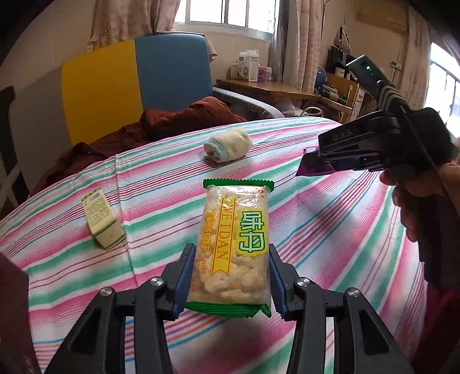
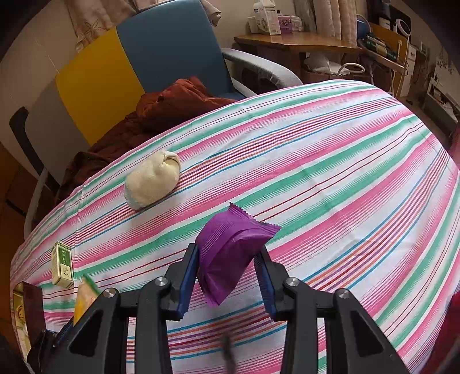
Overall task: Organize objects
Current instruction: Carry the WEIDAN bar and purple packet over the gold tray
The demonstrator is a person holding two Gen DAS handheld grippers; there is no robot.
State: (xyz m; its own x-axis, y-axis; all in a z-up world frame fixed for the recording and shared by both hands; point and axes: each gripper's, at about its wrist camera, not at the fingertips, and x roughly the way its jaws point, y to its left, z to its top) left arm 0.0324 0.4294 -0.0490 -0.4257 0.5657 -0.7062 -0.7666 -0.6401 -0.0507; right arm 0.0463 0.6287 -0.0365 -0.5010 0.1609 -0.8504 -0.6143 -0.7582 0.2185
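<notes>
So four items total: left gripper (image 1: pixel 230 276) was clamped on one green cracker pack (image 1: pixel 234 244), right gripper (image 2: pixel 227 276) pinched one purple packet (image 2: pixel 230 253). On the striped cloth (image 1: pixel 316 230), one rolled towel (image 1: pixel 228 146) at 12 o'clock, one small box (image 1: pixel 103 221) at 9, maybe tea.

Striped cloth (image 1: pixel 330 230) in pink, green, white covers surface. Far left: chair with blue back (image 1: pixel 172 72) beside yellow panel (image 1: pixel 100 89). Dark red garment (image 1: pixel 178 120) heaped on chair seat, touching cloth's far edge. Far right: wooden desk (image 1: pixel 264 87) bearing white boxes (image 1: pixel 248 64). Curtains (image 1: pixel 299 37) flank bright window (image 1: pixel 224 13) behind.
</notes>
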